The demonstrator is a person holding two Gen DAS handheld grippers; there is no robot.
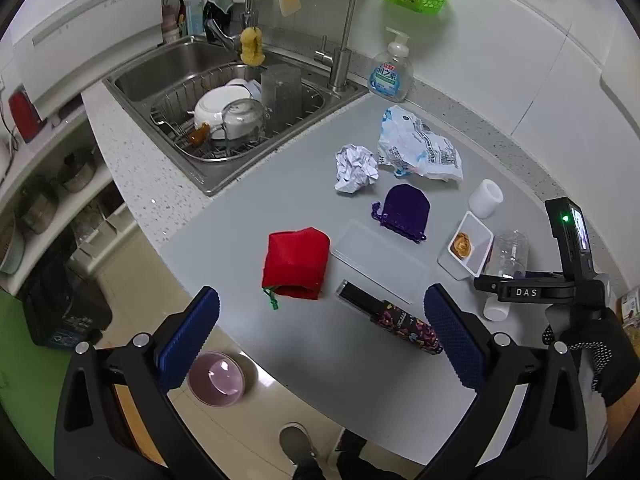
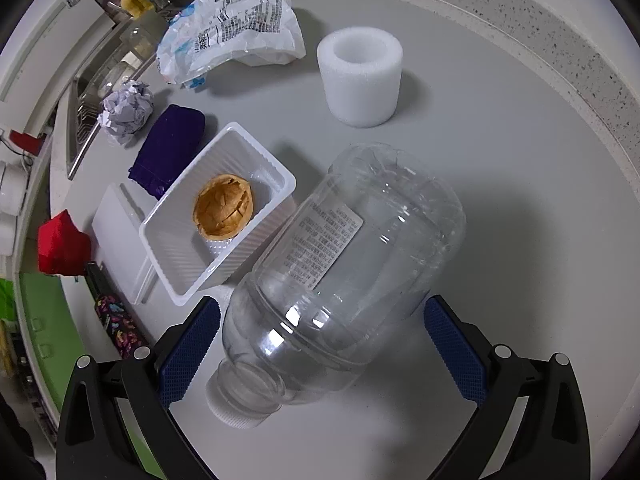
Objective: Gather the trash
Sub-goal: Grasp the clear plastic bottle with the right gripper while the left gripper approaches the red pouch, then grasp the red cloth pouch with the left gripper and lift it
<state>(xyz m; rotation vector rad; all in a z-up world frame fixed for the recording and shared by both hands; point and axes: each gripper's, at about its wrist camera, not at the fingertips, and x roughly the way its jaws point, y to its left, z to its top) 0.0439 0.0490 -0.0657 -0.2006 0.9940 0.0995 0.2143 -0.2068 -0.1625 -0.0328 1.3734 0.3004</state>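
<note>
A clear plastic bottle [image 2: 344,276] lies on its side on the grey counter [image 2: 500,208], its capped neck toward me. My right gripper [image 2: 322,344] is open, with one blue pad on each side of the bottle's lower body. Beside the bottle sits a white tray [image 2: 192,248] holding a brown nut shell [image 2: 223,211]. Farther off lie a crumpled paper ball [image 1: 355,168], a crinkled plastic bag [image 1: 418,146] and a white foam cylinder [image 2: 360,80]. My left gripper [image 1: 320,334] hangs open above the counter's front edge, nothing between its fingers. The right gripper's body [image 1: 560,280] shows in the left wrist view.
A red pouch [image 1: 296,262], a purple pouch [image 1: 404,210], a clear lid [image 1: 378,260] and a patterned dark tube [image 1: 396,322] lie on the counter. A sink [image 1: 160,72] with dishes is at the back left, a soap bottle [image 1: 390,70] behind. A pink bin [image 1: 216,378] stands on the floor.
</note>
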